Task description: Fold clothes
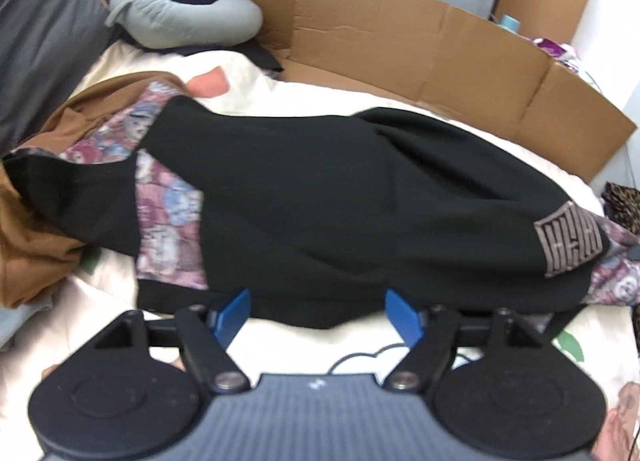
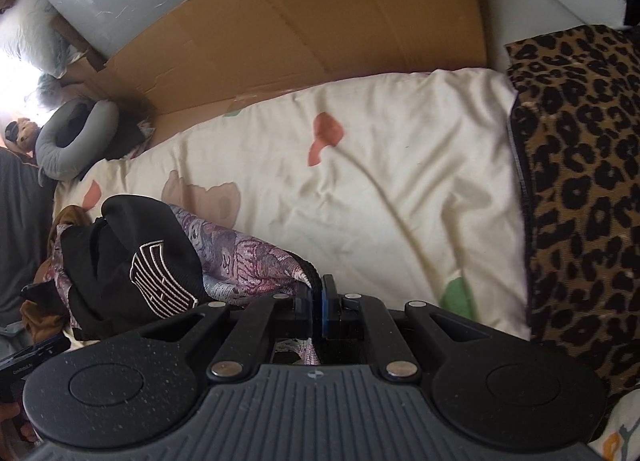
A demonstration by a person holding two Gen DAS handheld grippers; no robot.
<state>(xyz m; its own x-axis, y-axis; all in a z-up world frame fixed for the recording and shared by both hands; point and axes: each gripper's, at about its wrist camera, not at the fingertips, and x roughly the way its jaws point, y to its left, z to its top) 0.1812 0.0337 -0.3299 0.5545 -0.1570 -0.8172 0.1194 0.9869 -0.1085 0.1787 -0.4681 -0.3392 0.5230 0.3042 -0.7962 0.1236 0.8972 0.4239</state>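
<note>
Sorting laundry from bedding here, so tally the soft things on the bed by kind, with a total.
Clothes: 2, the black jacket with patterned lining and the brown garment.
Bedding: 2, the cream floral duvet and the leopard-print blanket.
Cushions: 1, the grey curved pillow.
Total: 5.
The right claw is shut on the jacket's lining.

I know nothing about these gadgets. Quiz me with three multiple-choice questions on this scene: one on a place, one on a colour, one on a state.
1. Where does the black garment with patterned lining lie?
A on the cream bedspread
B inside a cardboard box
C on a chair

2. What colour are the claw's finger pads?
A red
B blue
C green

3. How is the right claw?
A wide open
B shut on the garment's patterned fabric
C out of view

Answers: 1 A, bedspread shows around it; 2 B, both pads are blue; 3 B, fabric is pinched between closed pads.
</note>
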